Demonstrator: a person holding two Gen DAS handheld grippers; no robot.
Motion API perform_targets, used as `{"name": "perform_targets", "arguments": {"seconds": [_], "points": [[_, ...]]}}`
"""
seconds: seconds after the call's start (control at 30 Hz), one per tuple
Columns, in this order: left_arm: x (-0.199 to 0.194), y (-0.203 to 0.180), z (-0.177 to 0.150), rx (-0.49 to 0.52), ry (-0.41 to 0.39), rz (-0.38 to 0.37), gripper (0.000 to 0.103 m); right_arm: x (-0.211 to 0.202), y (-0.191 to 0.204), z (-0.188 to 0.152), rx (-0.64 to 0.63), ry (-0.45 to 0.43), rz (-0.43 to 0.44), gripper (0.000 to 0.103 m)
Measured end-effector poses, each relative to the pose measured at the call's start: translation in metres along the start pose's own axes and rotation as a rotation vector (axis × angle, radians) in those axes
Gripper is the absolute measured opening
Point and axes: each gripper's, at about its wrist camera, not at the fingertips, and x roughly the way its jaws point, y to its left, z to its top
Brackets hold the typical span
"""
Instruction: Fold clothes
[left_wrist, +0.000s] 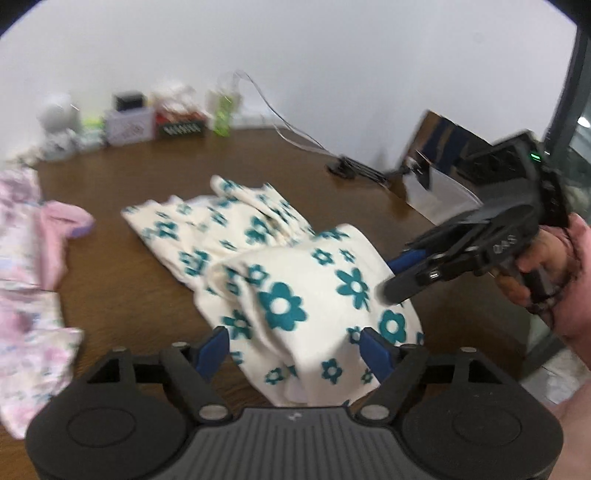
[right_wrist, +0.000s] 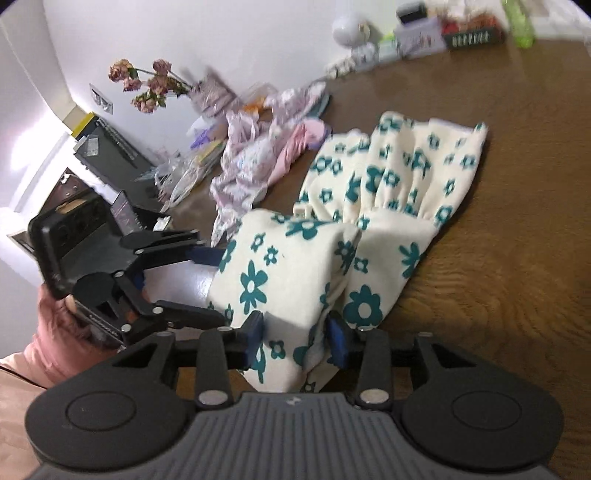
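Floral garment (left_wrist: 280, 273) lies on brown table (left_wrist: 147, 295), partly folded, thick fold at near end. Long axis runs from you toward far wall, hem at far end. Your left gripper (left_wrist: 295, 347) open, cloth between pads, unpinched. Right gripper (right_wrist: 297, 334) narrower; grip cannot be confirmed. Risk: loose fold springs open on withdrawal; pink clothes (left_wrist: 33, 258) near.

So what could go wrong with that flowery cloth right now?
The left tool stands open around the cloth, so the raised fold may slump and come undone. The right tool seems to pinch only a small bunch near the edge; that could slip out. The pink clothes lie close by on the table and might get dragged along.
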Motion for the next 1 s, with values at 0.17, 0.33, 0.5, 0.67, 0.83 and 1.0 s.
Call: {"name": "perform_targets", "arguments": {"seconds": [0.17, 0.33, 0.5, 0.67, 0.83, 1.0], "points": [[-0.016, -0.013, -0.001, 0.047, -0.126, 0.130, 0.054, -0.023, 0.041, -0.010, -0.152, -0.174, -0.207, 0.047], [0.004, -0.041, 0.003, 0.169, -0.139, 0.196, 0.019, -0.004, 0.078, -0.015, -0.302, -0.260, -0.314, 0.025], [0.031, -0.047, -0.006, 0.192, -0.088, 0.271, 0.013, 0.033, 0.076, -0.019, -0.316, -0.203, -0.410, 0.019], [0.042, -0.041, -0.016, 0.142, -0.083, 0.277, 0.012, 0.049, 0.059, -0.025, -0.228, -0.202, -0.399, 0.019], [0.043, -0.043, -0.020, 0.111, -0.103, 0.298, 0.011, 0.051, 0.059, -0.033, -0.197, -0.229, -0.414, 0.019], [0.043, -0.044, -0.022, 0.096, -0.114, 0.305, 0.011, 0.054, 0.066, -0.036, -0.230, -0.234, -0.450, 0.019]]}}
